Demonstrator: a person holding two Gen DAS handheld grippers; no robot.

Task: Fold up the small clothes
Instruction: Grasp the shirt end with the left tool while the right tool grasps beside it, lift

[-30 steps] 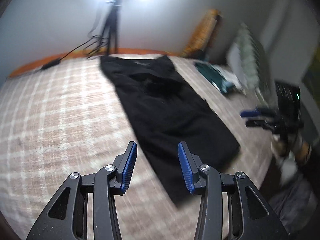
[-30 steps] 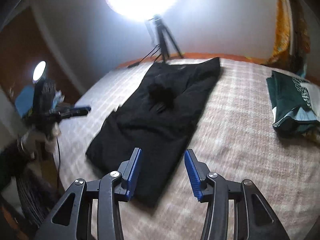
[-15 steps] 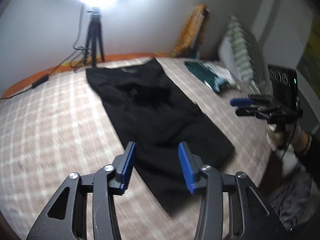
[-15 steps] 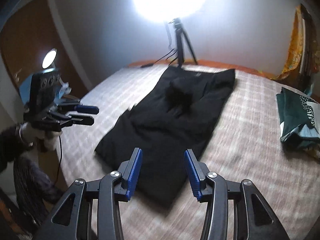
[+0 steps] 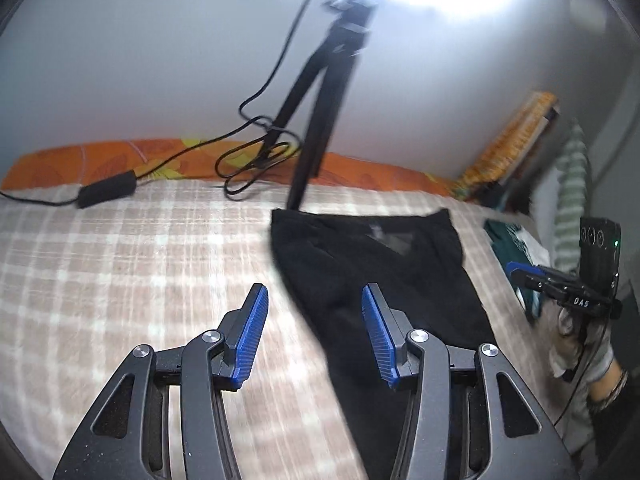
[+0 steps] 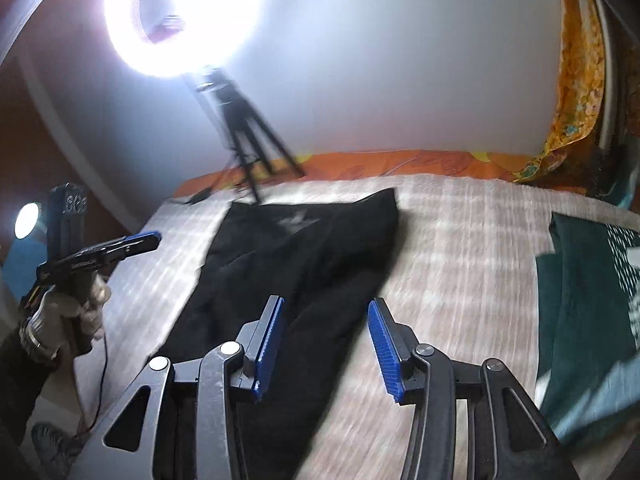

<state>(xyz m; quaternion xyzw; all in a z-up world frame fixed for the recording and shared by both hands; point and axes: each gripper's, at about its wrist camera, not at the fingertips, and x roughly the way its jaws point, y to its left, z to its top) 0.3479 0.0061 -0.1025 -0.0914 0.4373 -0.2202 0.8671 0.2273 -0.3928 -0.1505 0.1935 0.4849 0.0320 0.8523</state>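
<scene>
Black cloth garment [image 5: 380,276], long and flat, lies lengthwise on checked beige bed cover [image 5: 120,272], collar end toward tripod [image 5: 316,120]. I have swung both claws forward along it since a second ago. Left claw [image 5: 314,336] just widened slightly, released, nothing between pads. Right claw [image 6: 326,350] released too, hovering over garment's right edge. Judgement: lining up for far-end grab; fold not begun.

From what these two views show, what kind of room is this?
Most likely a bedroom at home, set up for filming. A black garment lies on a bed with a checked bedspread, and a ring light on a tripod stands at the wall.
</scene>
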